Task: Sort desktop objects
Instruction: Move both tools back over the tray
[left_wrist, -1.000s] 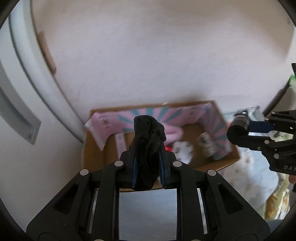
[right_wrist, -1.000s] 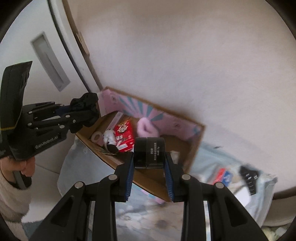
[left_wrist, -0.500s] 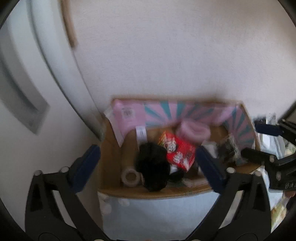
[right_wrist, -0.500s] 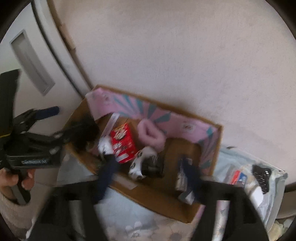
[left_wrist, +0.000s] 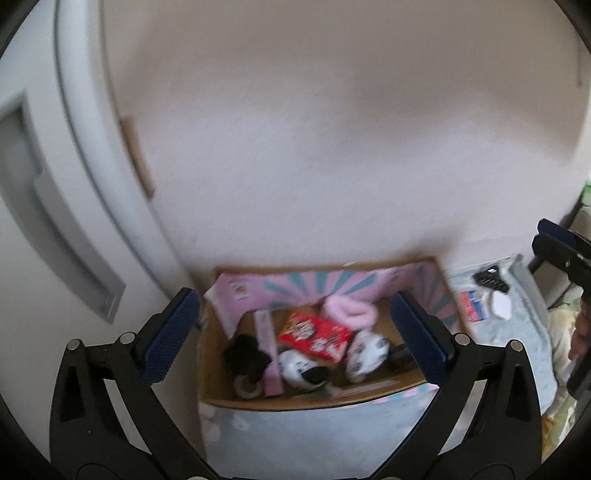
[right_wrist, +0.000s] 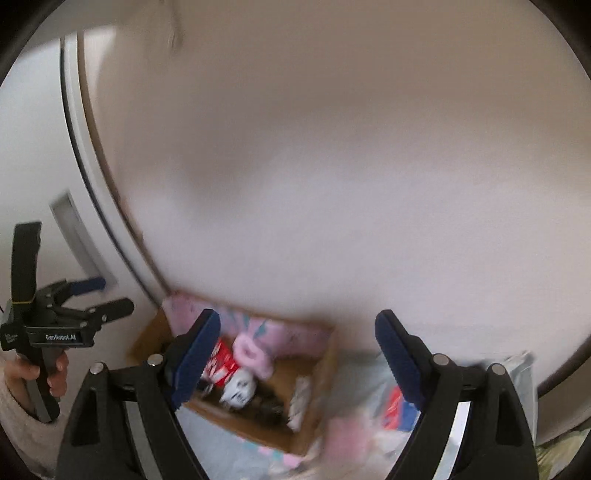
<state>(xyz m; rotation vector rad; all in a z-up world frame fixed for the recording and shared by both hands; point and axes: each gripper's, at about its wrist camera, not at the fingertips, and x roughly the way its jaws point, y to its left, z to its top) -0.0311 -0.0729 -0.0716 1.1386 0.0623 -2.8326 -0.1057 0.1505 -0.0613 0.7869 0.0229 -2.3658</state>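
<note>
A cardboard box (left_wrist: 314, 401) with a pink and teal lining stands against the wall. In it lie a black cloth (left_wrist: 245, 356), a tape roll (left_wrist: 247, 386), a red packet (left_wrist: 314, 334), a pink scrunchie (left_wrist: 347, 312) and white patterned items (left_wrist: 365, 354). My left gripper (left_wrist: 295, 332) hangs open above the box, nothing between its fingers. The right wrist view shows the box (right_wrist: 321, 369) lower down, with my right gripper (right_wrist: 297, 360) open and empty above it. The left gripper (right_wrist: 107, 295) shows there at the left, open, held by a hand (right_wrist: 22, 369).
Right of the box, on a pale patterned cloth (left_wrist: 517, 332), lie a black hair clip (left_wrist: 489, 278), a red and blue card (left_wrist: 472, 306) and a white piece (left_wrist: 500, 308). A white door (left_wrist: 55, 221) with a recessed handle stands left. The wall rises right behind the box.
The left gripper opened and the black cloth now lies in the box. The right gripper opened and let go of its black cylinder. Both grippers have lifted away from the box.
</note>
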